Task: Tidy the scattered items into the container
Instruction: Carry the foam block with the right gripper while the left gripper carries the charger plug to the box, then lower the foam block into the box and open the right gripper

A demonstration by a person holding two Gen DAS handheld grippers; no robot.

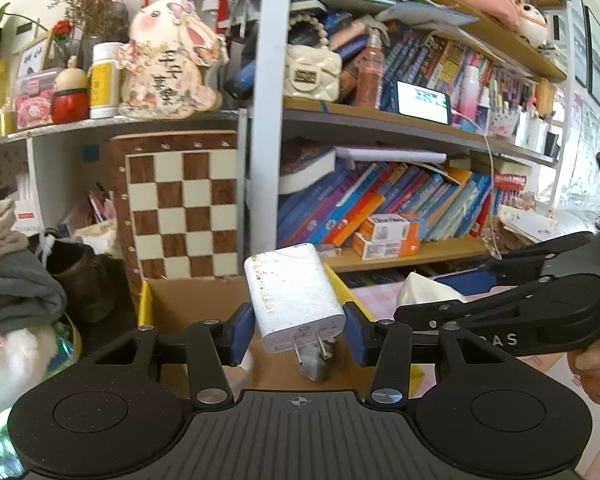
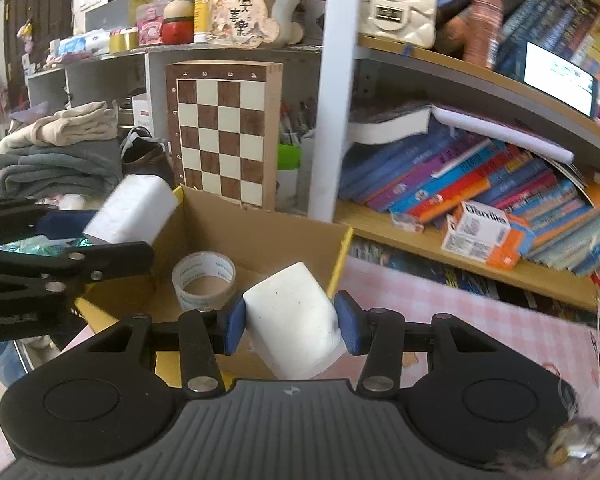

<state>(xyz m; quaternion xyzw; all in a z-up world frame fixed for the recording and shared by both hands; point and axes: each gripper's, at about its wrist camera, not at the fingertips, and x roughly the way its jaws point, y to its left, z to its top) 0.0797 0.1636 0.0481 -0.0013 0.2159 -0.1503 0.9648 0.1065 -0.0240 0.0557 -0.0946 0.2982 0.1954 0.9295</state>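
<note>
left tongs (image 1: 299, 330) pinch charger (image 1: 296, 296) above box (image 1: 188, 300).

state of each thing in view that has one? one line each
left gripper: shut on charger
charger: held over box, prongs toward camera
right gripper: shut on white block
white block: held, tilted, at box edge
cardboard box: open
tape roll: inside box
phone: screen lit
</note>
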